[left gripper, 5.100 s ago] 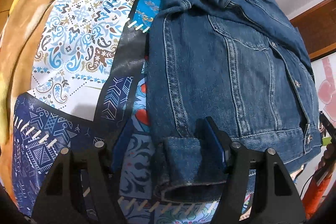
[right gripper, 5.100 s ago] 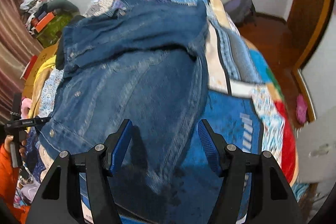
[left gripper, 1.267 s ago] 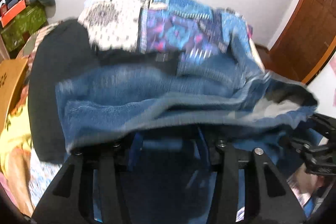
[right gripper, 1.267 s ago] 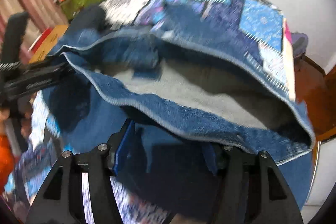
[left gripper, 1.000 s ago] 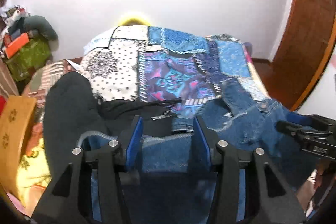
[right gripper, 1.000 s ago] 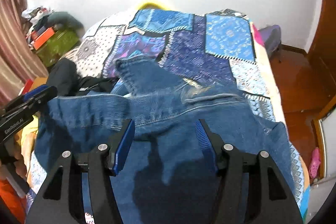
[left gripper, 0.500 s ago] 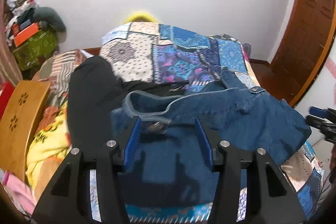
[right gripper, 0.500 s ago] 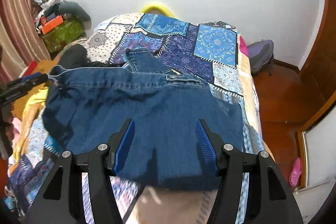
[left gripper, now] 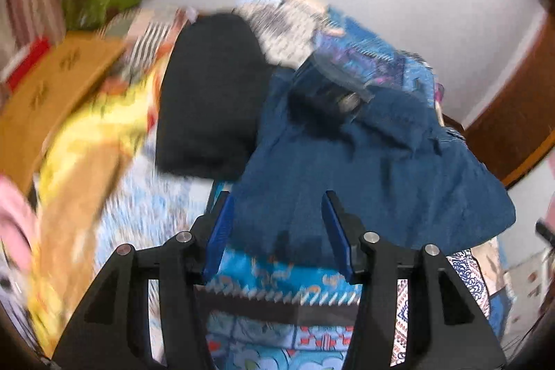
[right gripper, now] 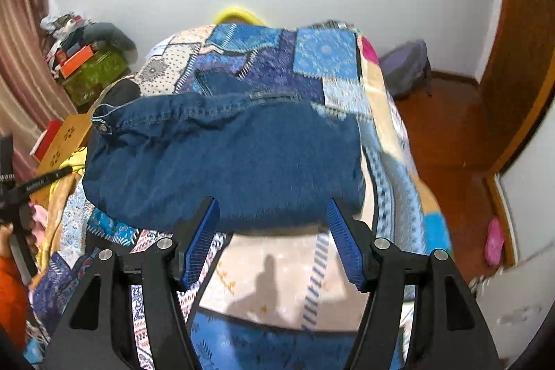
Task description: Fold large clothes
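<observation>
A blue denim jacket (right gripper: 225,158) lies folded on the patchwork bedspread (right gripper: 326,58); it also shows in the blurred left wrist view (left gripper: 374,169). My left gripper (left gripper: 277,227) is open and empty, above the jacket's near edge. My right gripper (right gripper: 274,238) is open and empty, just short of the jacket's near hem. A collar corner with a metal button (right gripper: 103,126) sticks out at the jacket's left end.
A black garment (left gripper: 208,99) lies left of the jacket, beside yellow bedding (left gripper: 86,141). A wooden stool (right gripper: 66,141) and green box (right gripper: 93,75) stand left of the bed. A brown door (right gripper: 520,58) and wood floor (right gripper: 447,134) are on the right. The other gripper (right gripper: 20,193) shows at far left.
Both grippers let go of the jacket, which now lies folded on the bed. Both have pulled back toward me; the left one is swinging, blurring its view.
</observation>
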Available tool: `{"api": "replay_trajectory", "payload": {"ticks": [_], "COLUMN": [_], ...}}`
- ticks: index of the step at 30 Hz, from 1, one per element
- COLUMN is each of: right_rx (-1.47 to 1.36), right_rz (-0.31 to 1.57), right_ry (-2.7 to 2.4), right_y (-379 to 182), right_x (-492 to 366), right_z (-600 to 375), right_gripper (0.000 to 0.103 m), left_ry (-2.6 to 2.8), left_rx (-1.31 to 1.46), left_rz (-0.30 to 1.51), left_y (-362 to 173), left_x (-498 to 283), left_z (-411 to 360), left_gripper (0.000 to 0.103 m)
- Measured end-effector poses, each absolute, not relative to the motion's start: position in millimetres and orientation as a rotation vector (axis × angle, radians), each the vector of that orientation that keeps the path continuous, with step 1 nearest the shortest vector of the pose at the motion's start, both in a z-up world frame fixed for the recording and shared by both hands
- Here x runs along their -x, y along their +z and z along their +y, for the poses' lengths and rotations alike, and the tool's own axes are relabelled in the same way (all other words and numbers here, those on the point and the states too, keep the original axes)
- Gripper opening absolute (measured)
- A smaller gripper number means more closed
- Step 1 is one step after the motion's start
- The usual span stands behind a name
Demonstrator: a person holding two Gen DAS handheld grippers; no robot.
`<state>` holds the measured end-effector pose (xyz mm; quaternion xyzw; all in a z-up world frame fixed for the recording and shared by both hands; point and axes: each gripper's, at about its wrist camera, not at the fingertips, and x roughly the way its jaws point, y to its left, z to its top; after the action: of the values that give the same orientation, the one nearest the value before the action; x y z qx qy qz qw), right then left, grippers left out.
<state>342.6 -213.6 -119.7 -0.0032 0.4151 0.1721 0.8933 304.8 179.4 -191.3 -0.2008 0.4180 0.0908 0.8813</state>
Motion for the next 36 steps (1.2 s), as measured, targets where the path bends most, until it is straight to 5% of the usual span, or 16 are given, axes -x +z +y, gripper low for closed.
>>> {"api": "replay_trajectory", "payload": {"ticks": [22,28,33,36], "right_rx": [-0.685,-0.691,-0.676,-0.703], "right_rz": [1.077,1.062,1.024,1.022], "right_ry": [0.315,0.311,0.317,0.361], "right_y": [-214,-215,-209,-204], "right_x": [-405,-414,-405,-401], "right_z": [-265,-257,-261,-267], "right_gripper": [0.061,0.061,0.029,0.023], "left_ry": [0.091,0.099,0.127,0.147], "left_rx": [1.175,1.297,1.233,1.137], "left_rz": [0.917,0.884,0.886,0.900], "left_y": [-312,-336,-327,-309], "left_x": [-329,-341,-343,-340], "left_z": [202,208,200,193], "left_gripper": [0.052,0.057,0.057,0.051]}}
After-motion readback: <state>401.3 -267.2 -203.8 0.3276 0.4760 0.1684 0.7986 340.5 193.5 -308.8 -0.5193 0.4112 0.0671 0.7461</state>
